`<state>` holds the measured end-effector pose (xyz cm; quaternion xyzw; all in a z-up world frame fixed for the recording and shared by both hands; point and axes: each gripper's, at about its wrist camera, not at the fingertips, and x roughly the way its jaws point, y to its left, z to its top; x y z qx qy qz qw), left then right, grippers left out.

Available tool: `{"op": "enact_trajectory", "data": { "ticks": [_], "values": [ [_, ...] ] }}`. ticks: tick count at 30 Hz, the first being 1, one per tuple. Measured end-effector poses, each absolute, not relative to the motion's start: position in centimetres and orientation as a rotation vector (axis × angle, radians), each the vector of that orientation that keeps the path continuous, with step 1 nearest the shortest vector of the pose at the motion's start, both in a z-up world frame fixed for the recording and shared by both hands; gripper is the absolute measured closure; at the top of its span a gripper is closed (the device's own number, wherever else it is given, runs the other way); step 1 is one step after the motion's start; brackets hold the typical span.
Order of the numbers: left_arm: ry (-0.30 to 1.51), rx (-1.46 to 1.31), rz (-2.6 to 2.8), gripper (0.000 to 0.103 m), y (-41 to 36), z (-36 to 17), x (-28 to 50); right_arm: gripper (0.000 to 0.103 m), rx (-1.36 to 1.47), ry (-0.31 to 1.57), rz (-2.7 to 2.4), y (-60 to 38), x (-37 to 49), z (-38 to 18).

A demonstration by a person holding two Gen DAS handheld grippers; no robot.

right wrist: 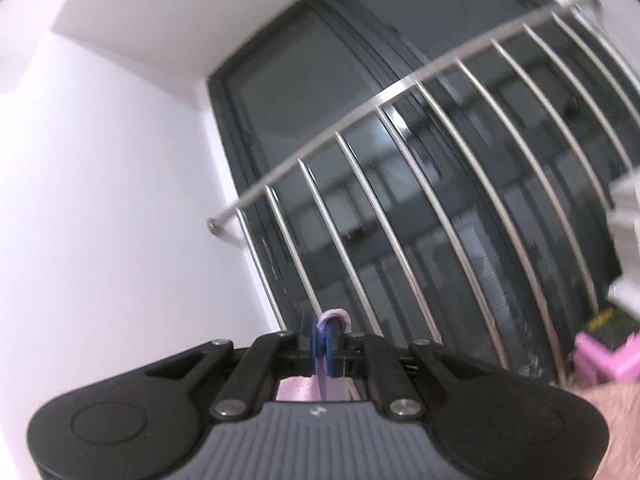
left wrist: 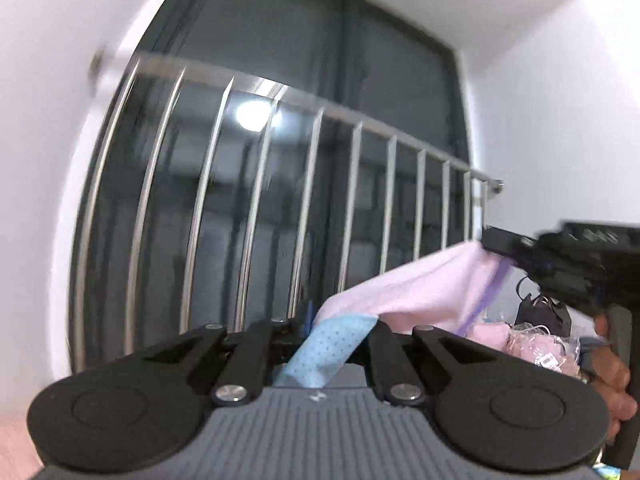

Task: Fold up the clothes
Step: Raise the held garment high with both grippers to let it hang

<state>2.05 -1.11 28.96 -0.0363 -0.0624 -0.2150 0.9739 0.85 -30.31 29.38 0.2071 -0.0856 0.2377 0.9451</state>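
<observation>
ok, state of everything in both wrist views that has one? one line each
left claw: shut on the garment's blue dotted part
right claw: shut on the garment's purple-trimmed edge
pink garment: lifted, hanging between the two claws
window: looks closed, dark outside
metal railing: fixed across the window
pink pile: lying low behind the garment, not held
</observation>
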Motion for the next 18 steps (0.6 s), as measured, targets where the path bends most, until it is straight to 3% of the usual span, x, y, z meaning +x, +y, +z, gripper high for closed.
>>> {"op": "enact_trajectory", "data": {
  "ticks": [4,9,14,18],
  "values": [
    [-0.154,-0.081,-0.503,0.096,-1.4,34.4,-2.2,0.099,0.331,-0.284,0.444,-28.9,-4.8,34.7],
    [-0.14,-0.095,-0.518,0.096,-0.8,36.4,-4.8,0.099,0.211,-0.325,0.386,-27.8,-10.0,40.9],
    [-0.07,-0.092,-0.504,0.096,-0.7,36.8,-4.2,0.099,0.154,-0.249,0.333,-26.6,-8.3,42.9],
    [0.021,-0.098,-0.435,0.096,-1.3,35.3,1.0,0.099,0.155,-0.139,0.299,-25.6,-2.4,41.8]
  ]
}}
